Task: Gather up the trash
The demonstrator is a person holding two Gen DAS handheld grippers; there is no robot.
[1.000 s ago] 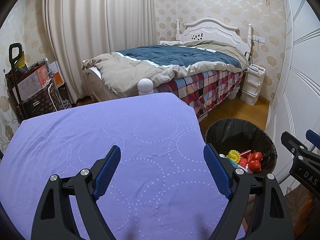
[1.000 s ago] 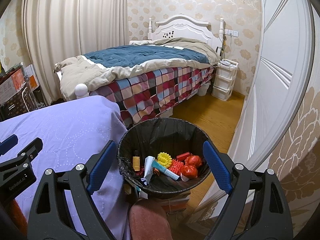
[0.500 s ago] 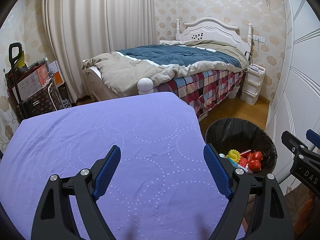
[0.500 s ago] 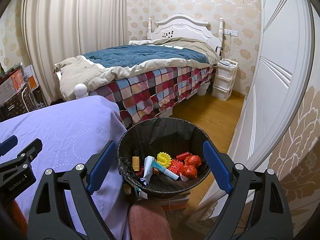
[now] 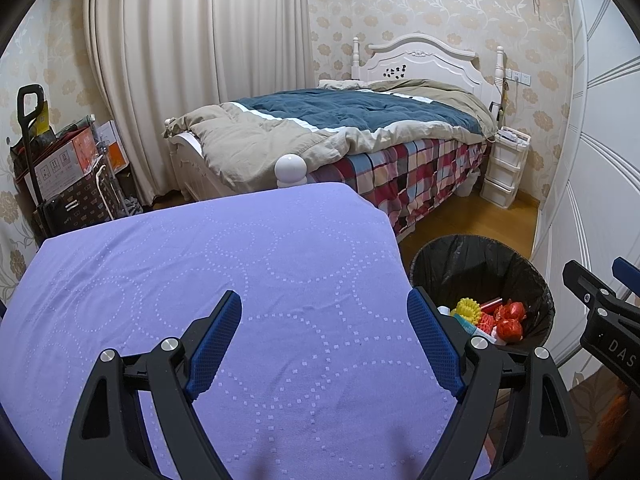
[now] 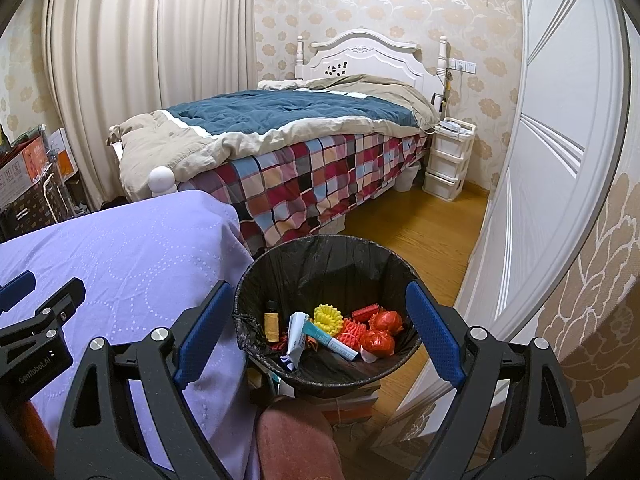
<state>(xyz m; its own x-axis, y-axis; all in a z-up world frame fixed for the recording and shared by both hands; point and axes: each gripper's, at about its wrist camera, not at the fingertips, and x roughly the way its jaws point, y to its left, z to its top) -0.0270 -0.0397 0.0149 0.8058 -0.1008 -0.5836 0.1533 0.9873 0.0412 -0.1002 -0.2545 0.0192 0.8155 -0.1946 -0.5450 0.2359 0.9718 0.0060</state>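
Observation:
A black-lined trash bin [image 6: 320, 260] stands on the floor right of the purple-covered table [image 6: 120, 256]. Inside lie several pieces: a small brown bottle [image 6: 271, 323], a white tube [image 6: 330, 342], a yellow ridged ring [image 6: 328, 315], and red crumpled balls [image 6: 378, 342]. My right gripper [image 6: 316, 328] hangs open above the bin with nothing between its blue pads. My left gripper [image 5: 324, 340] is open over the bare purple cloth [image 5: 200, 280], holding nothing. The bin [image 5: 480, 264] shows at the right of the left wrist view, beside part of the right gripper's frame [image 5: 600, 320].
A bed [image 6: 304, 148] with a blue and beige quilt and checked cover stands behind the table. A white drawer unit [image 6: 448, 160] sits by the headboard. White wardrobe doors [image 6: 560, 160] line the right. Boxes and bags [image 5: 68, 176] are stacked at the left wall. A pink-red sleeve [image 6: 296, 440] shows below.

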